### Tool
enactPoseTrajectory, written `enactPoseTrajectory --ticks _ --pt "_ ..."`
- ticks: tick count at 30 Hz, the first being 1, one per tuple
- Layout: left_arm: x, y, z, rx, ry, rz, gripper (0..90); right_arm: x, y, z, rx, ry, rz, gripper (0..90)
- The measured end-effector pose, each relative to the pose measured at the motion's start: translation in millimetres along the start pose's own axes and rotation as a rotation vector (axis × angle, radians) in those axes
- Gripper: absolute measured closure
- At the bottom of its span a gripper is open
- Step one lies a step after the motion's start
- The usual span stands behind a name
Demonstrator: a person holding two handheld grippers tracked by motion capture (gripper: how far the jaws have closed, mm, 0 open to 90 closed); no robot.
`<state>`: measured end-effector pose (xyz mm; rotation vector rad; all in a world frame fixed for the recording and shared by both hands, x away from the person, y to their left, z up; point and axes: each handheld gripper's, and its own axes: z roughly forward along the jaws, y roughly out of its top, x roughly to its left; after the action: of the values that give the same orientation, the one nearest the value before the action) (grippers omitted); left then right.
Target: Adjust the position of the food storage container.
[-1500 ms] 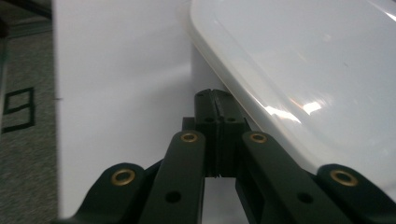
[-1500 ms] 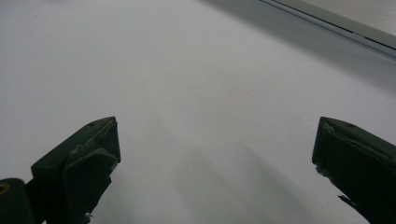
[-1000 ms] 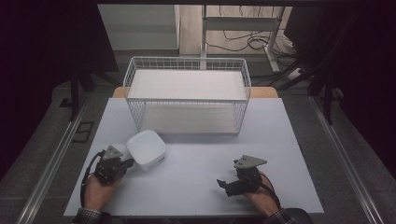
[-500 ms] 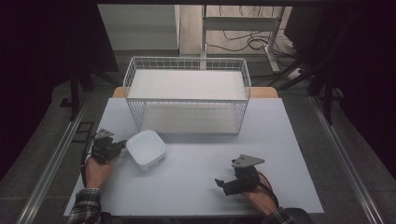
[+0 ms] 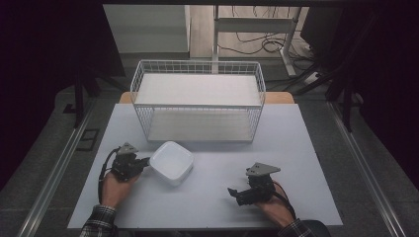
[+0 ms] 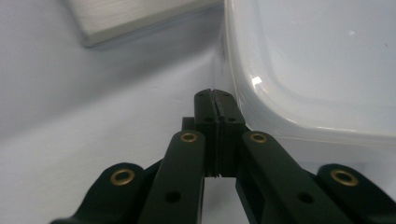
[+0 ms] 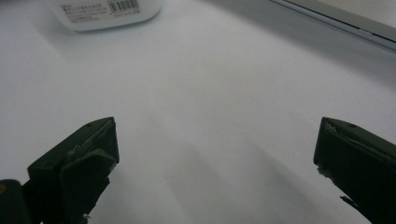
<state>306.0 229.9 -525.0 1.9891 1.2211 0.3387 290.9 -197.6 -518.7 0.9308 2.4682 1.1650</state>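
A person seated at a white table (image 5: 296, 148) held a gripper in each hand. The left gripper (image 5: 144, 161) lay low on the table's near left, its jaws pressed together with nothing between them, the tips just beside the left edge of a white square tub (image 5: 171, 162); whether they touched it could not be told. In the left gripper view, the shut jaws pointed along the tub's (image 6: 317, 65) rounded rim, which ran close by on their right.

The tub sat on the table between the two hands, nearer the left one, in front of a white wire basket (image 5: 197, 101) that stood at the table's far side. A pale board (image 5: 197, 90) lay across the basket's top.

The right gripper (image 5: 232, 191) rested on the table's near right, well apart from the tub, its tips turned toward the left. In the right gripper view, its jaws stood spread wide over bare tabletop (image 7: 210, 93), holding nothing, with the tub's (image 7: 105, 14) barcoded side farther off at upper left.
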Motion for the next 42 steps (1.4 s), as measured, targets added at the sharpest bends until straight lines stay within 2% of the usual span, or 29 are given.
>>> enactPoseTrajectory --ticks 3,18,19,24,28,31,32,33,36,40,41,42 --pt "-12.2 1.6 3.1 0.011 -0.018 0.021 89.8 -0.6 0.5 0.0 -0.003 -0.001 0.007 0.0" --pt "-66.2 13.9 19.2 -0.010 -0.103 0.087 89.6 -5.9 2.9 -0.1 0.006 -0.018 0.032 0.0" --pt "-72.3 15.6 22.4 -0.008 -0.118 0.093 89.5 -6.1 2.7 0.1 0.010 -0.020 0.035 0.0" --pt "-83.2 16.8 26.9 0.000 -0.138 0.109 89.1 -7.5 2.0 0.3 0.022 -0.026 0.028 1.3" --pt "-84.3 16.9 25.1 -0.003 -0.127 0.122 84.6 -8.2 1.8 -1.0 0.023 -0.022 0.031 3.3" --pt "-78.8 13.8 18.0 -0.024 -0.091 0.115 70.8 -8.9 1.5 -3.1 0.036 -0.016 0.020 5.4" --pt "-77.6 12.4 16.0 -0.029 -0.084 0.114 55.9 -9.0 1.3 -4.5 0.035 -0.009 0.020 6.3" --pt "-76.3 10.5 13.6 -0.035 -0.079 0.111 55.9 -9.0 1.3 -4.5 0.035 -0.009 0.020 6.3" --pt "-73.1 4.7 8.1 -0.052 -0.079 0.103 34.7 -8.7 1.5 -5.9 0.026 0.005 0.021 6.5" --pt "-72.1 -3.2 2.9 -0.068 -0.089 0.094 17.7 -8.6 0.9 -6.9 0.015 0.010 0.025 6.4" --pt "-72.7 -4.8 2.1 -0.072 -0.086 0.099 11.0 -9.2 0.7 -7.5 0.008 0.011 0.026 5.6" --pt "-73.3 -5.6 1.6 -0.073 -0.080 0.103 8.8 -9.2 0.7 -7.7 0.007 0.014 0.029 5.1"
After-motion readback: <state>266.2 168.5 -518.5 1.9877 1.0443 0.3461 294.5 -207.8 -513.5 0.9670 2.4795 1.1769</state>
